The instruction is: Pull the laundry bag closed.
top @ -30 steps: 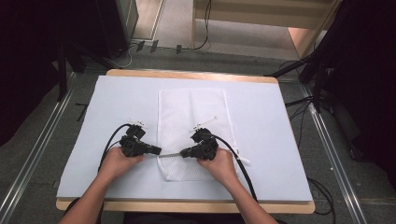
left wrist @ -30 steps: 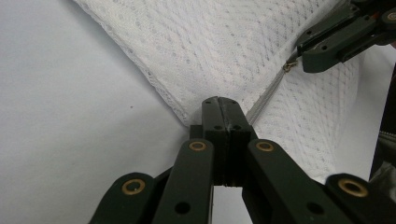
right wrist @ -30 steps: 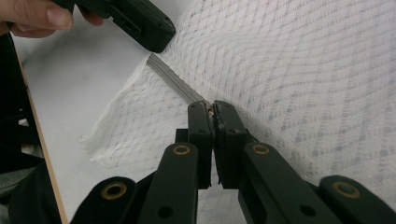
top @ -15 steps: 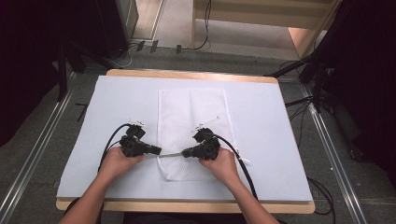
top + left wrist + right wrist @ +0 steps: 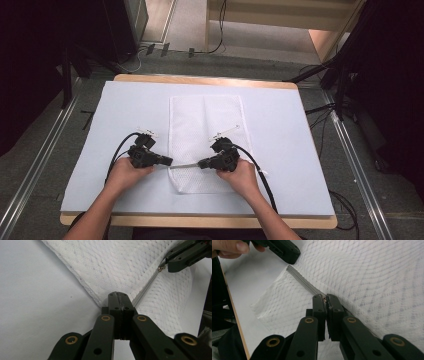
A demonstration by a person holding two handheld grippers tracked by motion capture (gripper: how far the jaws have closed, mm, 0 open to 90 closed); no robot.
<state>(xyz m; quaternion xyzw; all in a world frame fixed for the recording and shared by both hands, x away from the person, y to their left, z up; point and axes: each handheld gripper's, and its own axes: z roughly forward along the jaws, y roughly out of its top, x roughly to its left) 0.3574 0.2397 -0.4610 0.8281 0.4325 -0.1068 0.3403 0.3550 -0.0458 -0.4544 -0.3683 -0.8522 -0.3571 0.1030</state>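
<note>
From above, a white mesh bag (image 5: 205, 142) lies flat in the middle of the pale-covered tabletop (image 5: 300, 150). The left tongs (image 5: 167, 161) pinch the bag's near left edge, and the right tongs (image 5: 202, 163) grip farther along its zipper (image 5: 185, 165), stretched between them.

In the left gripper view, the left tongs (image 5: 119, 296) are clenched on the bag's edge (image 5: 120, 265), at the zipper's end (image 5: 146, 287).

In the right gripper view, the right tongs (image 5: 325, 298) are clamped on the zipper (image 5: 302, 281), mesh (image 5: 374, 277) on both sides.

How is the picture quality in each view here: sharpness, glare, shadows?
High view: even light, soft focus, dark corners, no glare on the table. Left gripper view: mesh bag fairly sharp, near jaws blurred. Right gripper view: bag weave soft toward the top right, jaws dark.
</note>
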